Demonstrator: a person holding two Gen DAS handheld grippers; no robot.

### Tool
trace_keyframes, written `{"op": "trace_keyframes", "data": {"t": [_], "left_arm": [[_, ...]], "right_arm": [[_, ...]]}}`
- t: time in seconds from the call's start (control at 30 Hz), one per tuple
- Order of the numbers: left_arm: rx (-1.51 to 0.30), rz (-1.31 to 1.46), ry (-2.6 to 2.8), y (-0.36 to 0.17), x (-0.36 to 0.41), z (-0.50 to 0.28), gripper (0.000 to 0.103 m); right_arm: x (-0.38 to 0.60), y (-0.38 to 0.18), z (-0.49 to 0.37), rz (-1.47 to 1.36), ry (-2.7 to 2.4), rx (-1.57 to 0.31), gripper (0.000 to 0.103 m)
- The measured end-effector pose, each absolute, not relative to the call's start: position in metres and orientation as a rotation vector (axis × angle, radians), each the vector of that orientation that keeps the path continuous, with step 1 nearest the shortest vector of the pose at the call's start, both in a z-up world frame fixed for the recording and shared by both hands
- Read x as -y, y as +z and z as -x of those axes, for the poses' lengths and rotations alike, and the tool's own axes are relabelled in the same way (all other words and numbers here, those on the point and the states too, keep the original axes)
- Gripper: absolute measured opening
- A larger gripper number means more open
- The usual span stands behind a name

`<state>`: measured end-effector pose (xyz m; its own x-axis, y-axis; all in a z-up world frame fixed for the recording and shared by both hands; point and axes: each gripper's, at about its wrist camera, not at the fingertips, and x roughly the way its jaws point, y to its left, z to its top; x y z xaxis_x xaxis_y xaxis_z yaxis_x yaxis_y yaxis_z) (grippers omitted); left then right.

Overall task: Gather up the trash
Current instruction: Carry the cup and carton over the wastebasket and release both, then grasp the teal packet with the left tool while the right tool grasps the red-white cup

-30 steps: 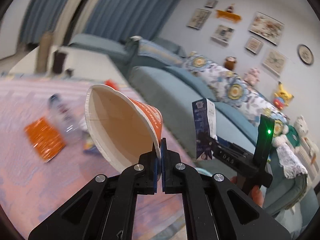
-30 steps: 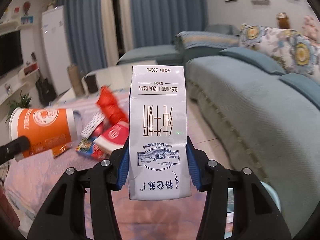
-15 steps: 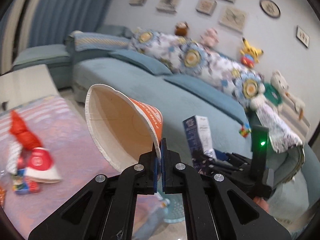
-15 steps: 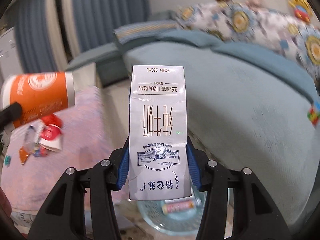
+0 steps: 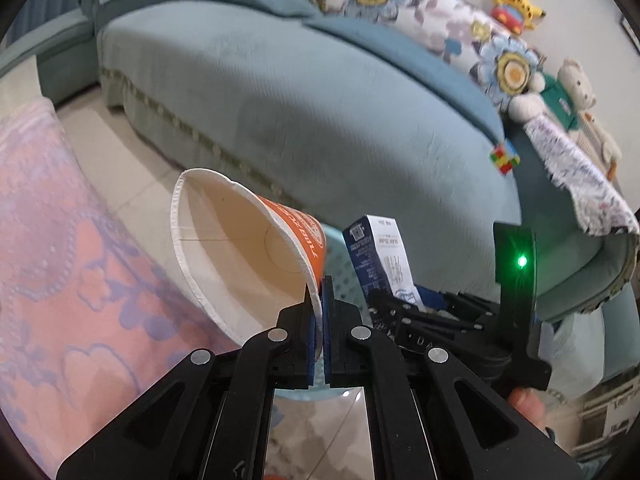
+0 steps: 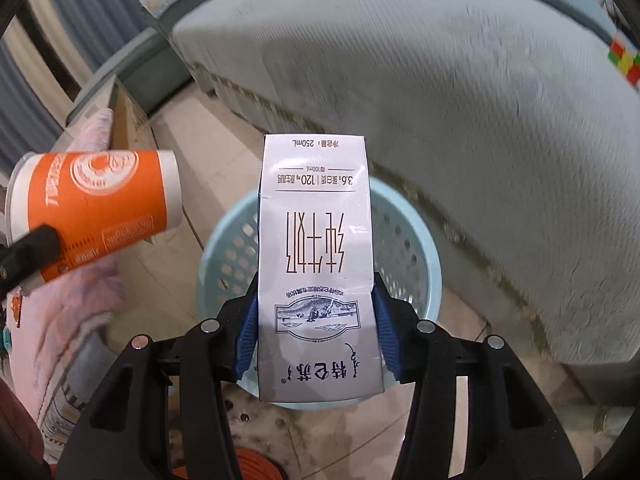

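Carton [image 6: 318, 264], white with blue print reading upside down, sat clamped between the blue pads [image 6: 246, 324] of the right gripper [image 6: 316, 320], jaws spread only as wide as the carton. It hung over the basket [image 6: 416, 240], a pale blue perforated bin on the tiled floor, whose rim showed on both sides of the carton. In the left wrist view the carton [image 5: 378, 256] stood at 3 o'clock from the cup, with the right gripper [image 5: 404, 304] below it.

Cup [image 5: 244, 252], orange outside and white inside, was pinched by its rim in the left gripper [image 5: 319, 300], jaws nearly closed on the paper wall; mouth faced 9 o'clock. From the right wrist view the cup [image 6: 96, 208] lay on its side at 9 o'clock from the carton, to the left of the basket and not over it, one black finger [image 6: 28, 250] across its lower edge.

Sofa [image 5: 320, 92], blue-grey, filled the 12 to 3 o'clock field just behind the basket. Pink patterned cloth [image 5: 60, 280] lay at 9 o'clock. Toy cube [image 5: 505, 157] rested on the sofa seat.
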<state>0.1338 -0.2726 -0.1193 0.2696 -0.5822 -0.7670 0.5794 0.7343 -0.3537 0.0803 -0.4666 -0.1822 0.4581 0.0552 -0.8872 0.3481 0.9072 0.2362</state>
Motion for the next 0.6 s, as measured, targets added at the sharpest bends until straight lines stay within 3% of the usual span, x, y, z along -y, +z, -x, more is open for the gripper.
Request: {"op": "trace_keyframes", "data": {"t": [0.2,0.6], "left_arm": [[-1.085,-0.021,-0.771,-0.136,0.271,-0.136,0.003],[-1.045,0.000,-0.777,-0.120,0.261,-0.134,0.006]], "right_arm": [[0.466,-0.197,-0.081,-0.447,-0.189,-1.124,0.048],[0.456,-0.192,-0.084,-0.426,-0.180,-1.099,0.049]]}}
